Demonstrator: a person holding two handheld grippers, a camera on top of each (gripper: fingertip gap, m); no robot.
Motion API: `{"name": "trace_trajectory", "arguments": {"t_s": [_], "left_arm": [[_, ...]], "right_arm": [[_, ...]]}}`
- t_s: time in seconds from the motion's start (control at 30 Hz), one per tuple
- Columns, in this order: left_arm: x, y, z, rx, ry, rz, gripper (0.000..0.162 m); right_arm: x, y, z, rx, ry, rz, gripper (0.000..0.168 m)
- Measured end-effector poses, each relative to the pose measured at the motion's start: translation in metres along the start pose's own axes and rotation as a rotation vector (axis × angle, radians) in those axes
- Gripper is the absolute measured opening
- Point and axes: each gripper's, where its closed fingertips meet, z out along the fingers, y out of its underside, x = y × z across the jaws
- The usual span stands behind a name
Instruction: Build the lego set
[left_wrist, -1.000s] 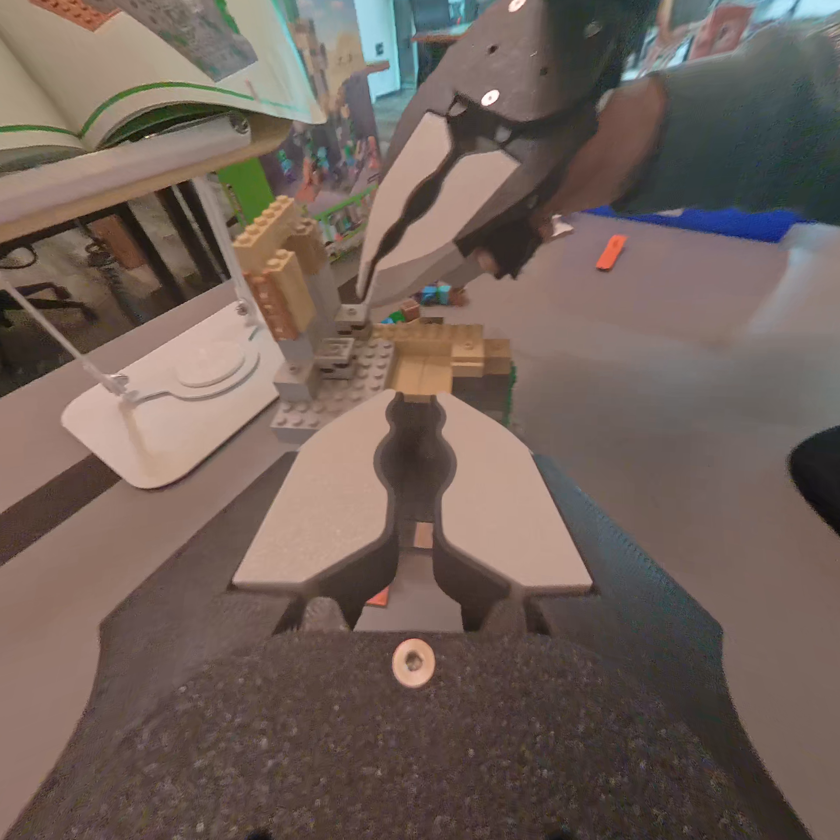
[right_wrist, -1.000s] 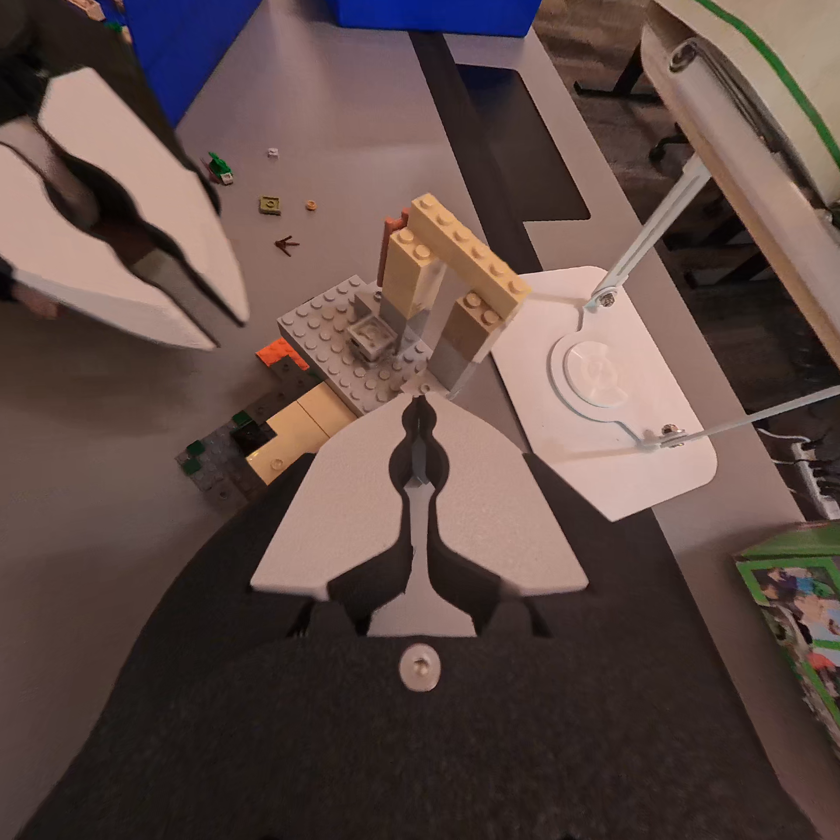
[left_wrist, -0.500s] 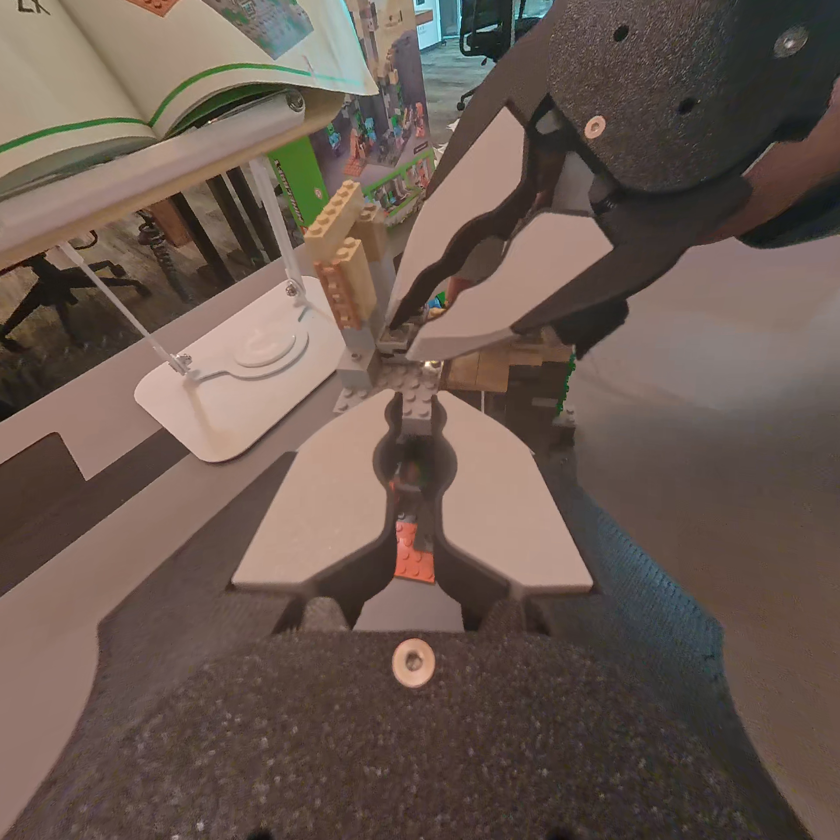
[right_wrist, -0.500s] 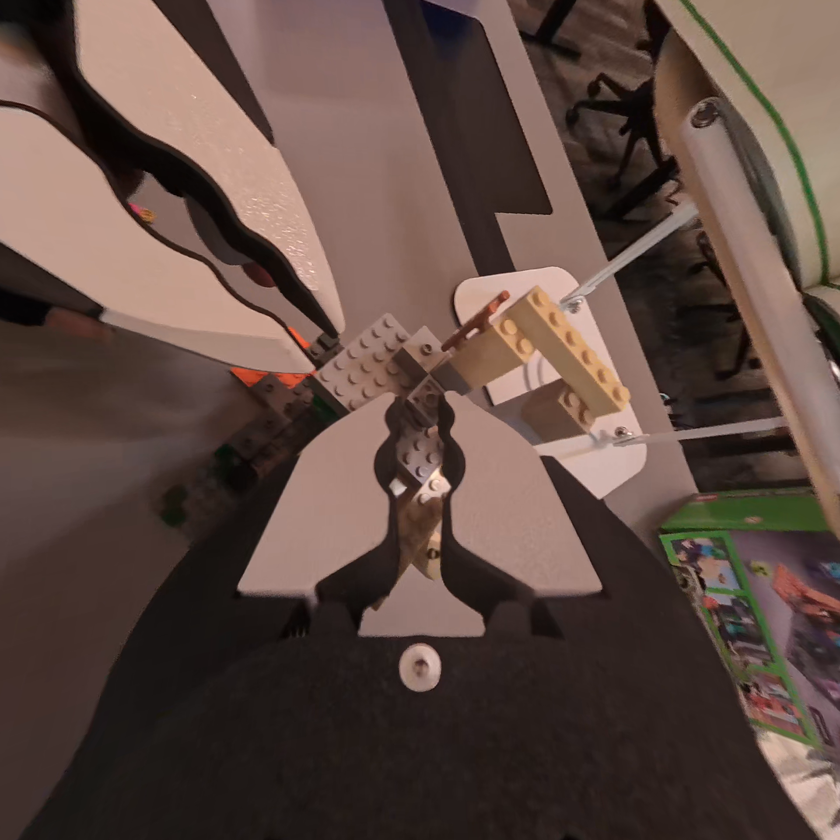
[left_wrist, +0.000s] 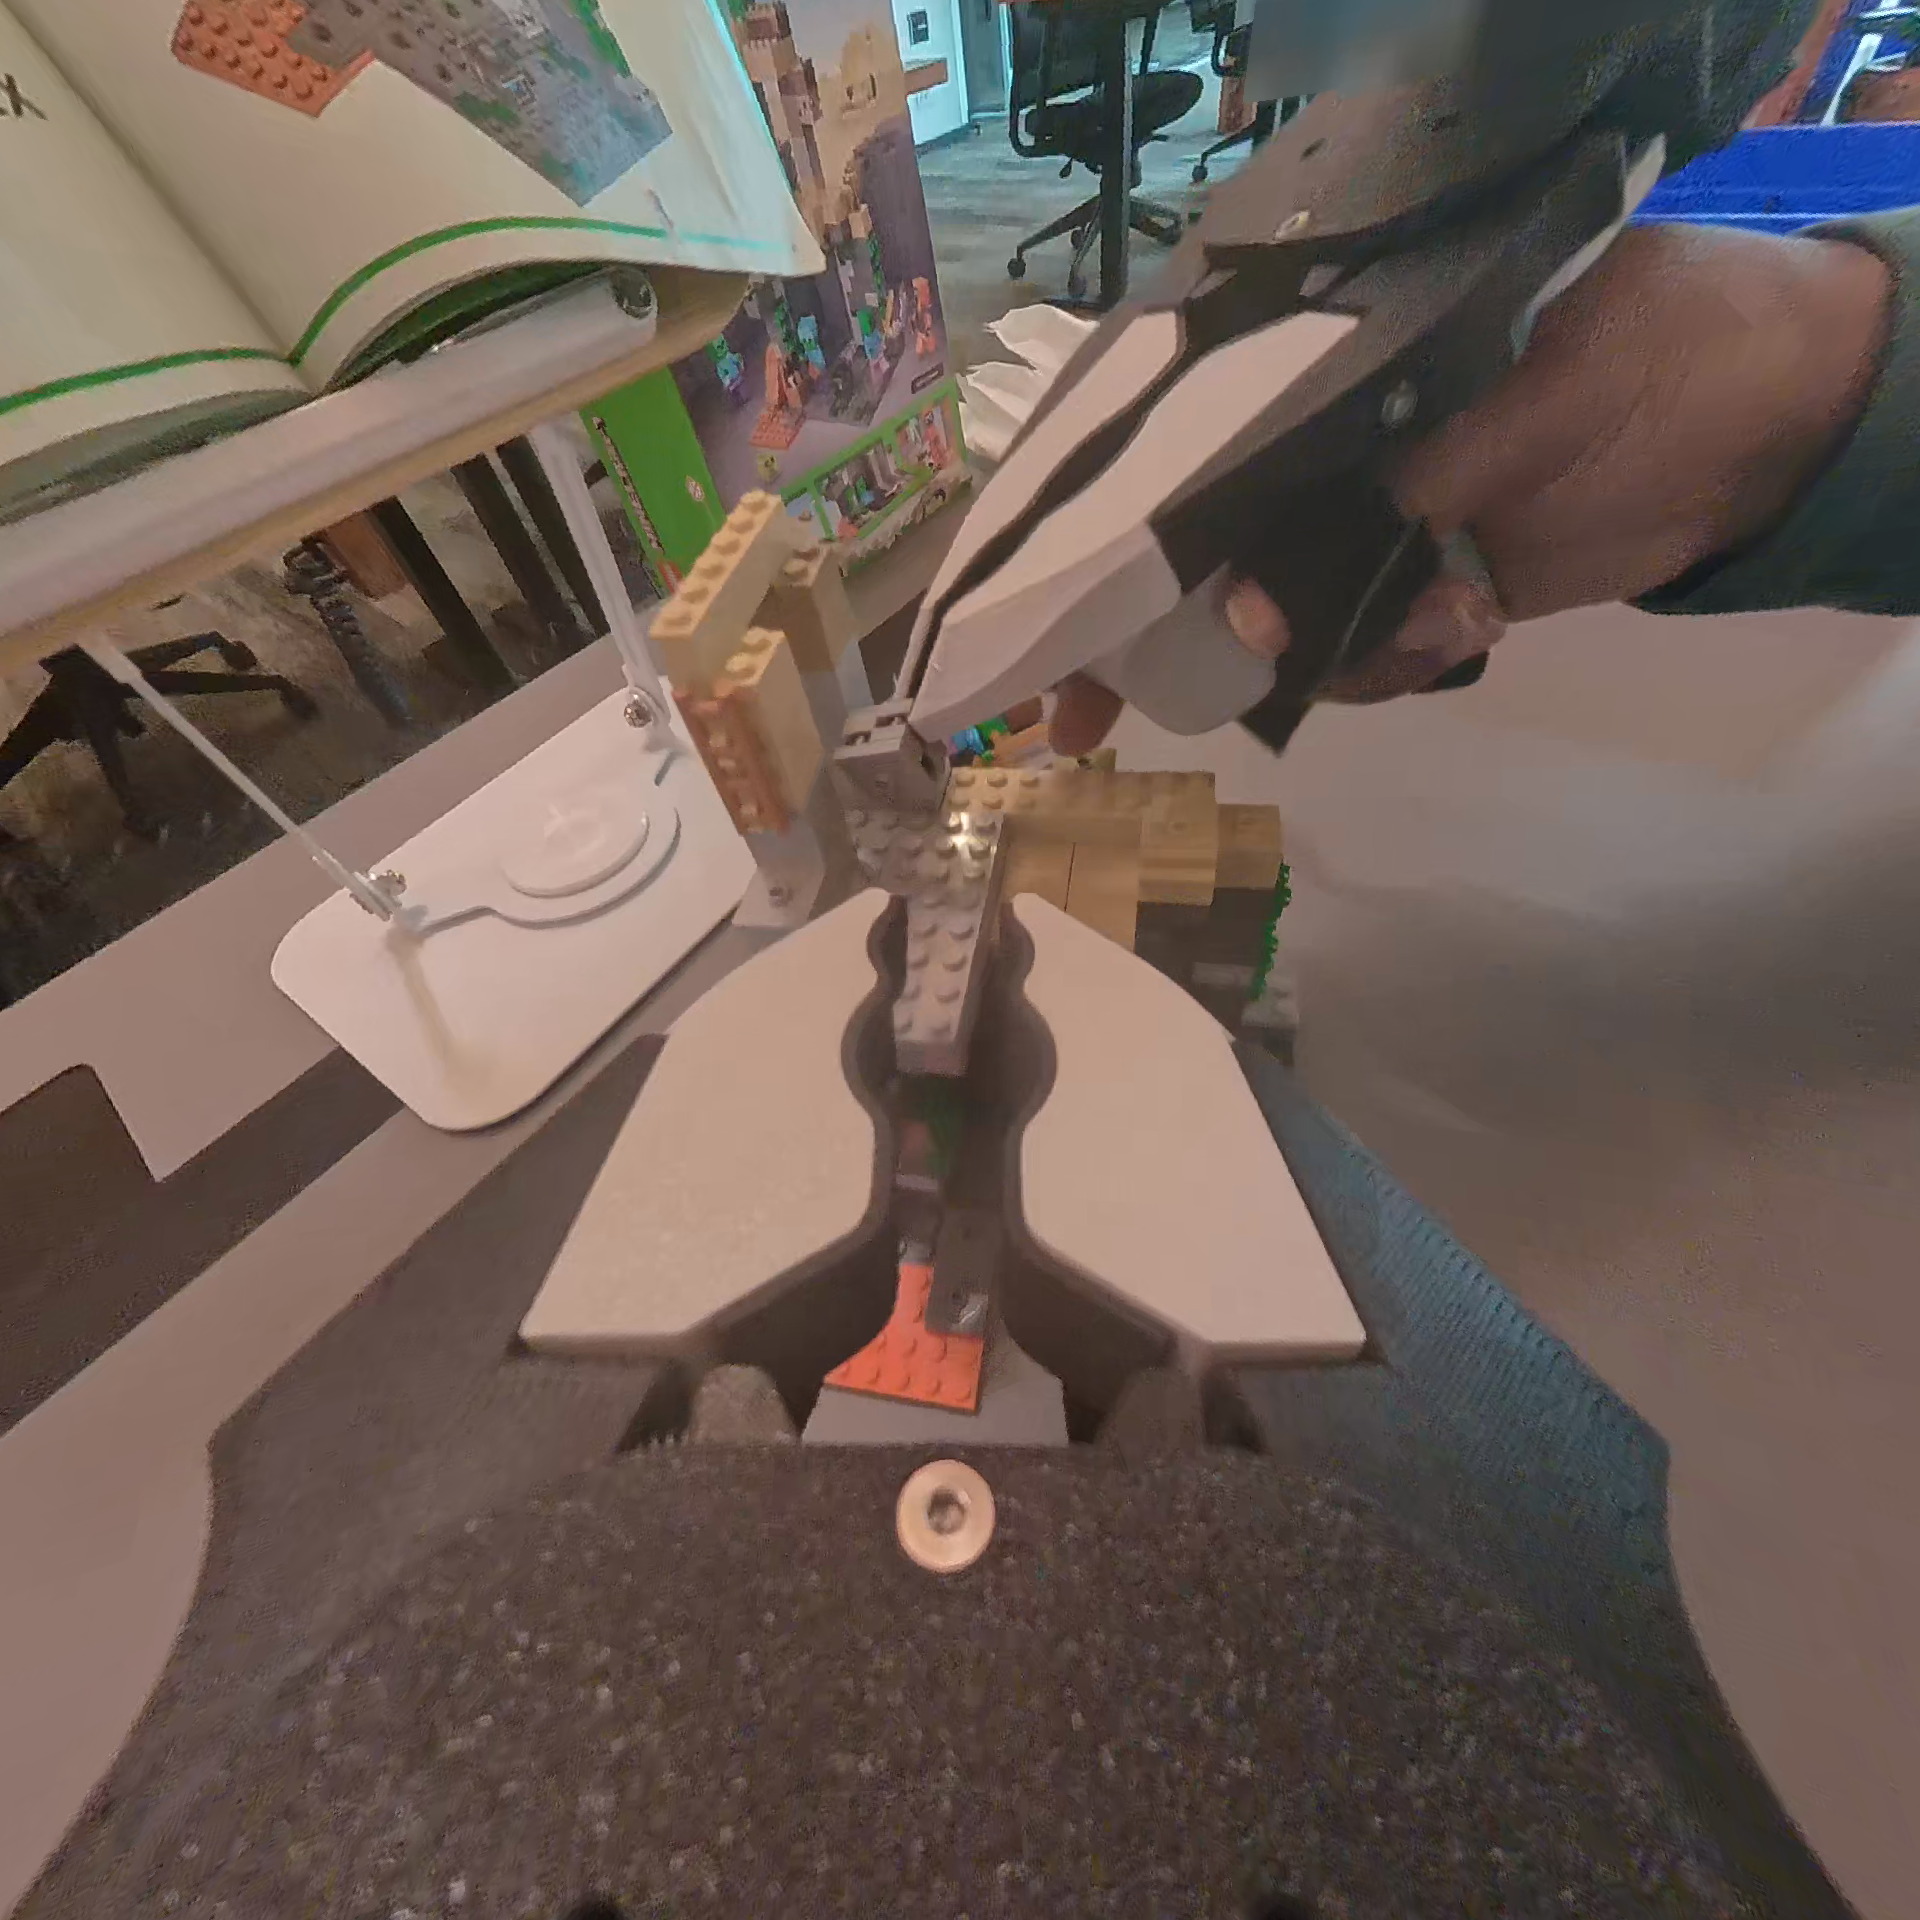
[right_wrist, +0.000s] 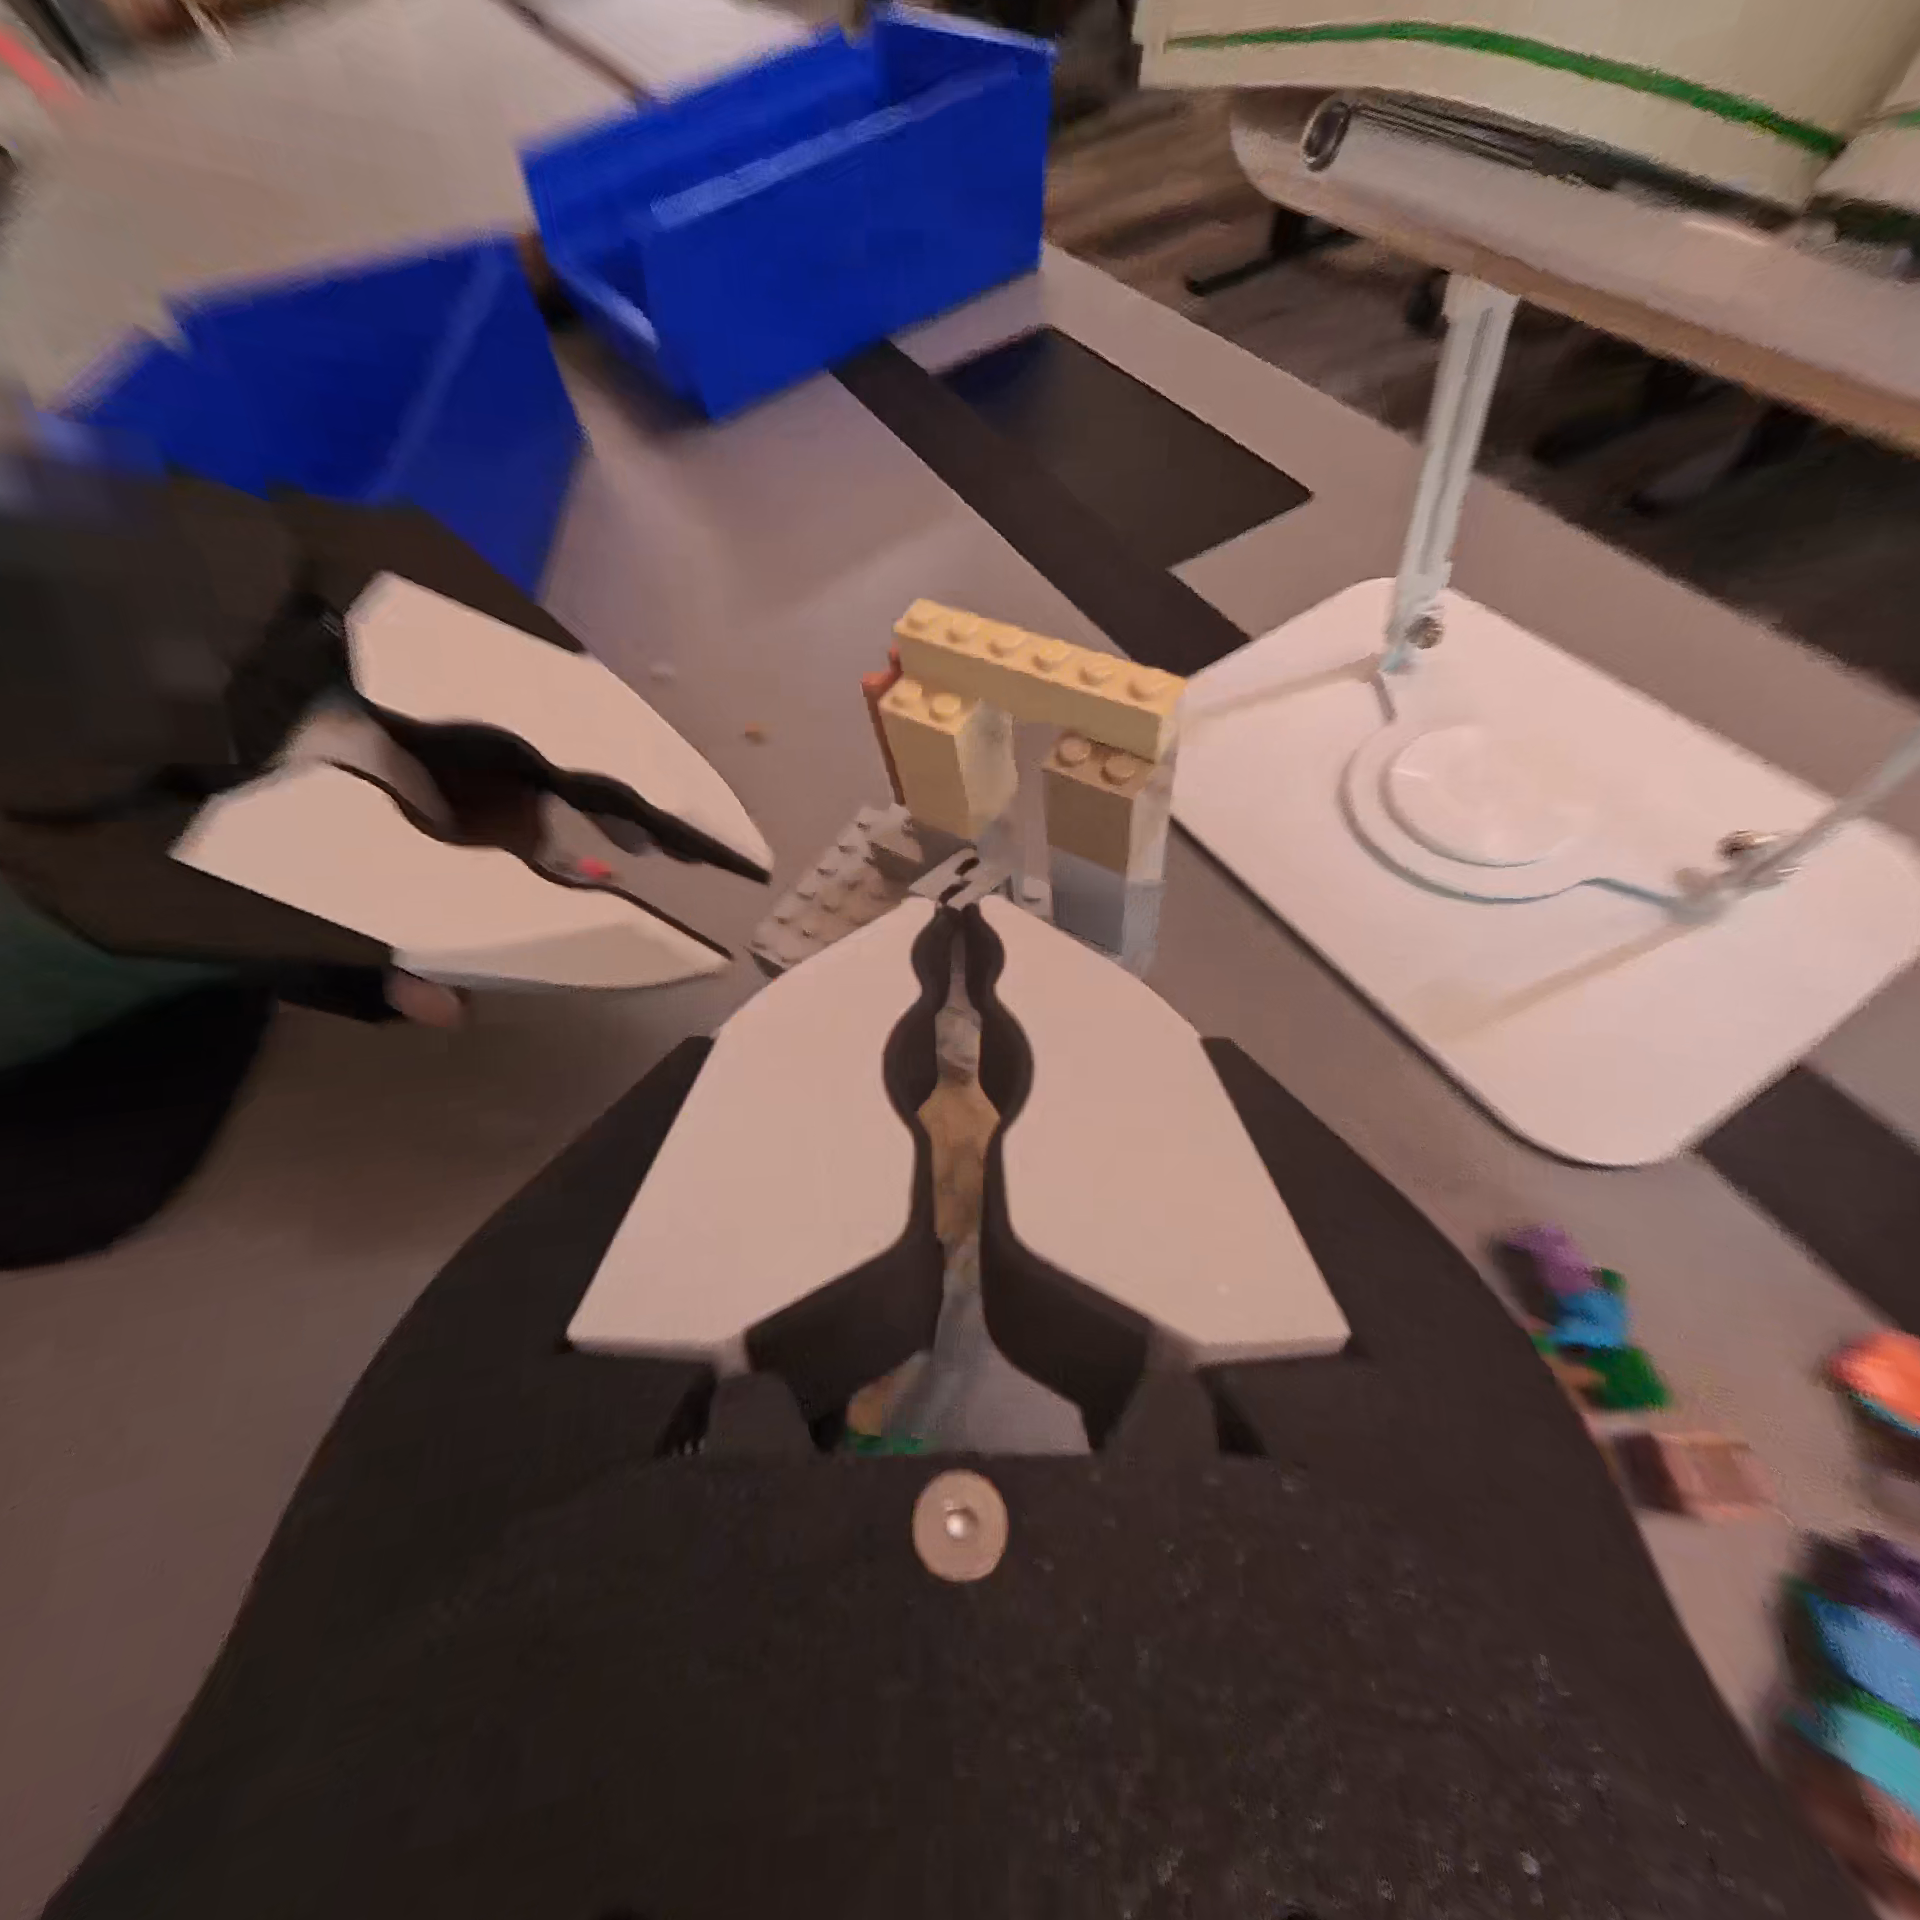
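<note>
**A:** Your left gripper (left_wrist: 940, 914) has its fingers closed onto the grey plate (left_wrist: 940, 935). The plate's long axis runs from 6 to 12 o'clock, straight out along your fingers, and it looks tilted up on edge off the table (left_wrist: 1610, 935).

**B:** And my right?

**A:** Your right gripper (left_wrist: 920, 717) comes in from 1 o'clock with its fingers pinched on the small grey brick (left_wrist: 883, 764), which sits at the far end of that plate, just beside the tan arch (left_wrist: 743, 665) at 11 o'clock. Your right is the nearer one to that piece; I judge the next move to be seating it.

**B:** What does each camera add?

**A:** The left wrist view shows the pinch on the brick and the tan-and-dark base block (left_wrist: 1153, 852) at 1 o'clock. The right wrist view is blurred: you cannot make out the brick at your fingertips, but you see the arch face-on, the blue bins (right_wrist: 790, 218) at 11 o'clock and the white stand base (right_wrist: 1558, 862) at 2 o'clock.
</note>
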Motion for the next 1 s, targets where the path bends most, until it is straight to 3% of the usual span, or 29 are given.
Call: {"name": "trace_trajectory", "arguments": {"t_s": [0.17,0.4,0.5,0.73,1.0], "left_arm": [[0.003,-0.018,0.004,0.065,0.017,-0.029,0.028],[0.014,-0.059,0.001,0.213,0.131,-0.112,0.03],[0.017,-0.071,0.0,0.228,0.136,-0.093,0.018],[0.019,-0.069,0.01,0.081,0.133,0.014,0.017],[0.011,-0.042,0.025,-0.219,0.14,0.235,0.016]], "right_arm": [[-0.025,-0.023,-0.02,0.191,-0.275,0.245,0.002],[-0.047,-0.042,-0.044,0.347,-0.44,0.296,0.002],[-0.045,-0.044,-0.05,0.38,-0.438,0.282,0.002],[-0.034,-0.036,-0.053,0.377,-0.396,0.252,0.002],[-0.013,-0.017,-0.043,0.175,-0.101,0.026,0.02]]}}
